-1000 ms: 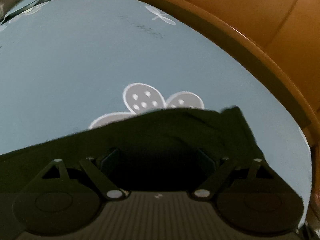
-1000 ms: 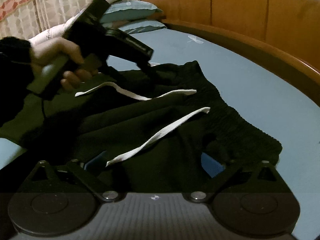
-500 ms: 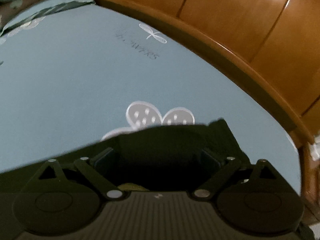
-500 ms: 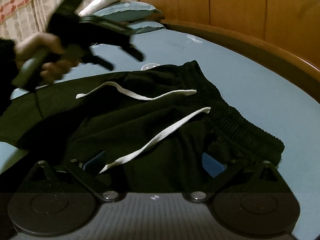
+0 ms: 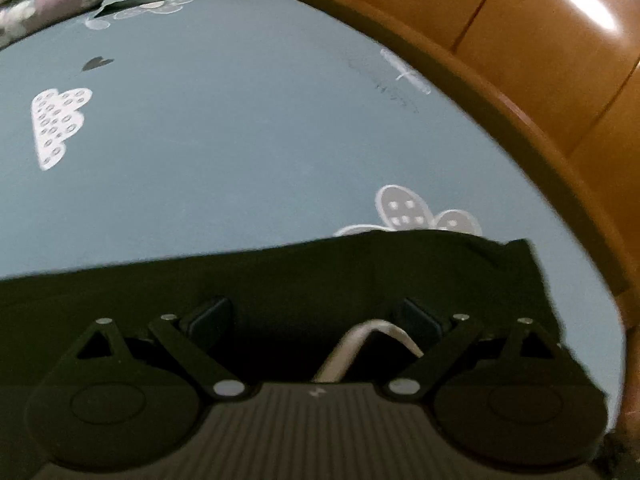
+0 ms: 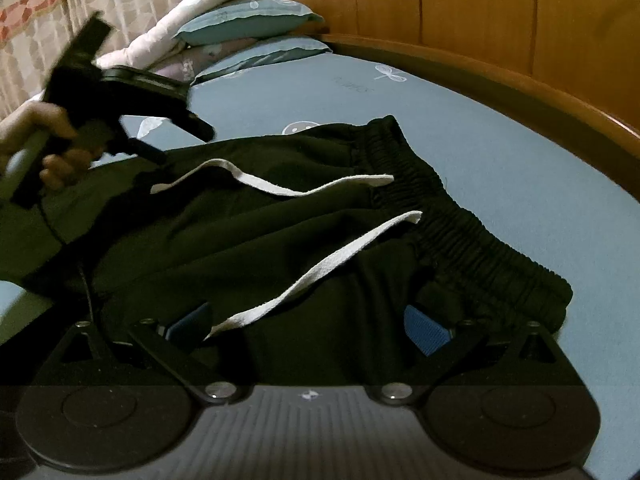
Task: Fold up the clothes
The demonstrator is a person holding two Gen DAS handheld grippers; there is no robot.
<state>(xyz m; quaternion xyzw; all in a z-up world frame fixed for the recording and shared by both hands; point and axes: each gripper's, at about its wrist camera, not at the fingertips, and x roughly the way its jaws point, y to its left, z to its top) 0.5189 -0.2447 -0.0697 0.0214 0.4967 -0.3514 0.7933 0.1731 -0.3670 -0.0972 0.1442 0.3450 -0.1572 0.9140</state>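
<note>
Black shorts (image 6: 248, 240) with an elastic waistband (image 6: 460, 232) and two white drawstrings (image 6: 332, 268) lie on the blue bed sheet (image 6: 500, 152). My right gripper (image 6: 308, 328) is open, low over the near part of the shorts, one drawstring end between its fingers. My left gripper (image 5: 316, 320) is open above the far edge of the shorts (image 5: 320, 276), a white drawstring (image 5: 360, 340) between its fingers. The left gripper also shows in the right wrist view (image 6: 132, 120), held by a hand above the shorts' left side.
A wooden headboard (image 6: 480, 20) curves round the back and right of the bed. Pillows (image 6: 248, 20) and a folded quilt lie at the far left, with a curtain behind. The sheet has white cloud prints (image 5: 60, 120).
My left gripper has let go of the shorts' far edge, risen and swung left over the shorts. The shorts now lie flatter. My right gripper has barely moved.
</note>
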